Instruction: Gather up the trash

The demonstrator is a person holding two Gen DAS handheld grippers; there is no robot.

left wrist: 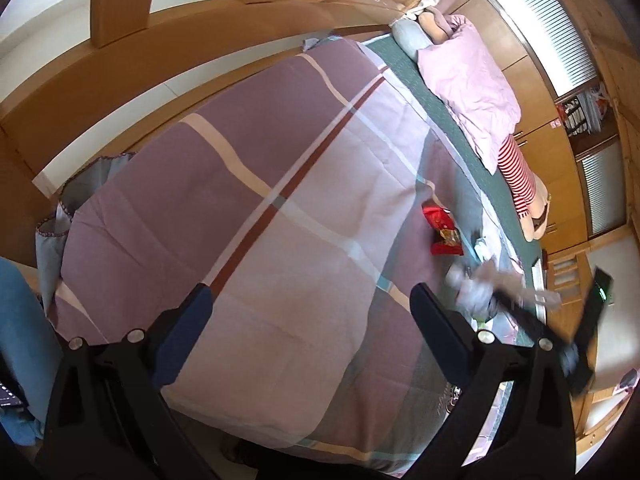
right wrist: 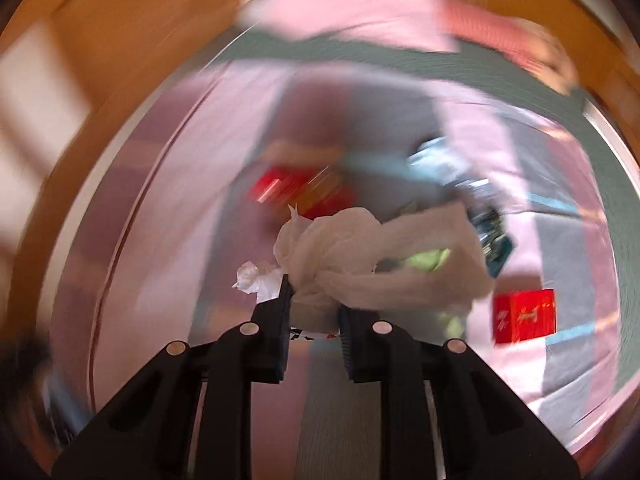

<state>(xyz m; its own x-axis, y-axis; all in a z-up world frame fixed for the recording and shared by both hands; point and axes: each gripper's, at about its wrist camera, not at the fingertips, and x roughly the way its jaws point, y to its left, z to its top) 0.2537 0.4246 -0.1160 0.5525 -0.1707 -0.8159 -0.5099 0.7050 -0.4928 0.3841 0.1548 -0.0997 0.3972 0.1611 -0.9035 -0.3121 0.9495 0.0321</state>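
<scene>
My right gripper (right wrist: 314,300) is shut on a knotted white plastic bag (right wrist: 352,256) and holds it above the plaid quilt (right wrist: 160,208); the view is motion-blurred. Beyond it lie a red snack wrapper (right wrist: 296,192), a red box (right wrist: 524,316), a crumpled white tissue (right wrist: 252,276), a blue-grey wrapper (right wrist: 444,156) and a green scrap (right wrist: 428,260). My left gripper (left wrist: 312,304) is open and empty over the quilt (left wrist: 240,200). In the left wrist view the right gripper (left wrist: 516,308) shows blurred at the right with the white bag (left wrist: 472,284), near the red wrapper (left wrist: 440,224).
A pink pillow (left wrist: 468,80), a grey pillow (left wrist: 408,36) and a doll with red striped legs (left wrist: 520,180) lie on the green mat (left wrist: 440,108) by the wooden wardrobe (left wrist: 552,152). A wooden bed frame (left wrist: 120,76) runs along the far side. Blue jeans (left wrist: 20,320) show at left.
</scene>
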